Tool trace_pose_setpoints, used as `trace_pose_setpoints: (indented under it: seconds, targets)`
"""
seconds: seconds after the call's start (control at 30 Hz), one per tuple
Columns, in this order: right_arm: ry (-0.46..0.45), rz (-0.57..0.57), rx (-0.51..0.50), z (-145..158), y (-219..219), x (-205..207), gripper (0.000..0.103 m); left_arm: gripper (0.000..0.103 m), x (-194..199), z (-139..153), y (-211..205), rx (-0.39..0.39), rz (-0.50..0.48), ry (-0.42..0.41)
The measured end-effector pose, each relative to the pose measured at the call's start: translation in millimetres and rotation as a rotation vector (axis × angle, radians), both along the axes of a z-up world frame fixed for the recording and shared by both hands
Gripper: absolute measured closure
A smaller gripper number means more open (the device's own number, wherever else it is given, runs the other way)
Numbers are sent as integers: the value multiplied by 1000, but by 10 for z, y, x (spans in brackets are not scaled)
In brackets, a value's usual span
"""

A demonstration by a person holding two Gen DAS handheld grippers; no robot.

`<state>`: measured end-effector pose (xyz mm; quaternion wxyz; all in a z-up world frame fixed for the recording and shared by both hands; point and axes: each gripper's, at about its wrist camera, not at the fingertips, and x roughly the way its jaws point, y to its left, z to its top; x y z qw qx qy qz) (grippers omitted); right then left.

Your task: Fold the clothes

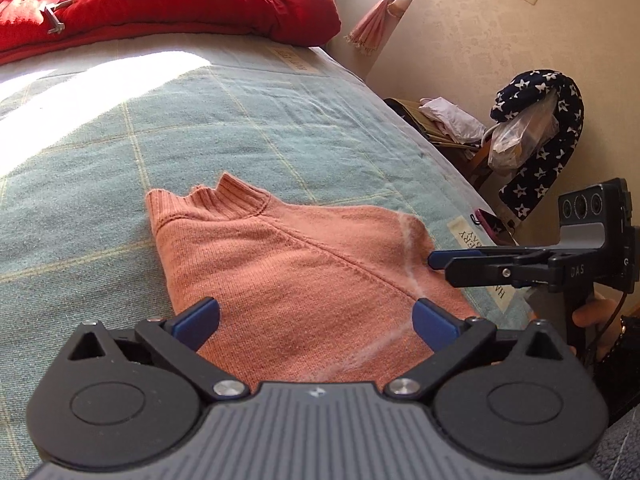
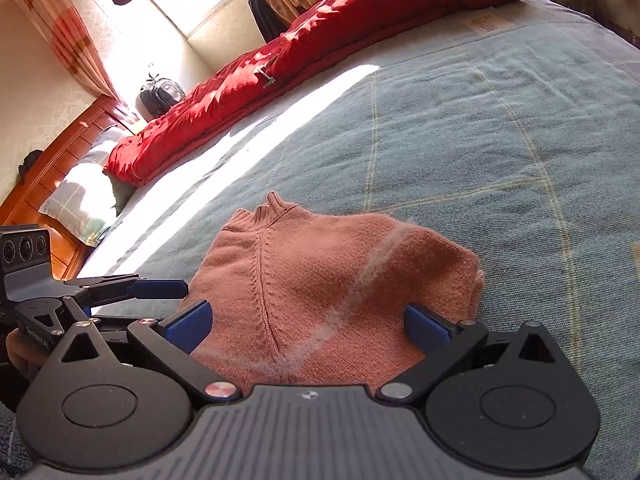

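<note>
Low in both frames, we hold each hand-held gripper, left [image 1: 316, 320] and right [image 2: 308, 326], spread wide and empty over the folded orange sweater [image 1: 304, 264] on the bed [image 1: 100, 184], presumably released.

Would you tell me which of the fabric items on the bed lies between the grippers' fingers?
The salmon sweater, folded and ribbed-necked; the red quilt lies far back.

Sweater [image 1: 304, 272]: salmon-pink knit, ribbed collar, one pale fuzzy whitish streak slanting across it. Bedspread [image 1: 200, 128]: muted blue-green with thin yellowish grid lines; cream label patches along its edge carry dark lettering. Quilt [image 2: 320, 40]: bright red. Pillow [image 2: 80, 196]: white with a faint green check. Headboard [image 2: 52, 168]: orange-brown wood. Curtain [image 2: 60, 28]: pink and orange check. Draped cloth [image 1: 560, 140]: navy with white stars. Left gripper [image 1: 316, 318] and right gripper [image 2: 308, 322]: black bodies, blue finger pads.
</note>
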<state>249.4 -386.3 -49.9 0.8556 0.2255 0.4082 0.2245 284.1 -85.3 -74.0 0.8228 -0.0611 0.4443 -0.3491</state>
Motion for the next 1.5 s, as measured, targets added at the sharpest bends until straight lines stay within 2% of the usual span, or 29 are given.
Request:
trace_pose_setpoints:
  seconds: [0.07, 0.13, 0.23, 0.33, 0.43, 0.67, 0.83, 0.93, 1.03, 1.13, 1.23, 1.3, 1.37, 1.5]
  targets:
    - [-33, -26, 19, 129, -144, -77, 0, 1, 46, 1, 131, -6, 36, 15]
    - [-15, -73, 19, 173, -303, -127, 0, 1, 94, -61, 277, -21, 72, 70]
    - [93, -122, 63, 24, -516, -148, 0, 2, 114, -221, 478, -66, 115, 174]
    - [279, -117, 149, -316, -607, -168, 0, 3, 84, -391, 597, -108, 133, 265]
    - [352, -93, 221, -517, -594, -200, 0, 3, 73, -560, 613, -146, 123, 358]
    - [350, -60, 306, -666, -557, 137, 0, 3, 283, -733, 368, -171, 56, 393]
    - [344, -33, 291, -672, -500, 408, 0, 3, 394, -806, 242, -229, 27, 434]
    - [346, -13, 292, -662, -478, 358, 0, 3, 311, -837, 256, -235, -5, 470]
    - [406, 30, 342, -681, -491, 153, 0, 3, 154, -942, 344, -261, -43, 549]
    - [413, 79, 349, -698, -430, -12, 0, 5, 130, -979, 380, -269, -53, 529]
    - [404, 63, 361, -715, -391, 89, 0, 5, 311, -1031, 327, -313, -12, 507]
    - [414, 37, 387, -732, -376, 209, 0, 5, 413, -1069, 240, -322, -3, 537]
    - [422, 51, 363, -707, -321, 257, 0, 5, 381, -1047, 239, -327, -17, 532]
    - [386, 93, 338, -642, -273, 105, 0, 5, 293, -1089, 340, -379, -13, 557]
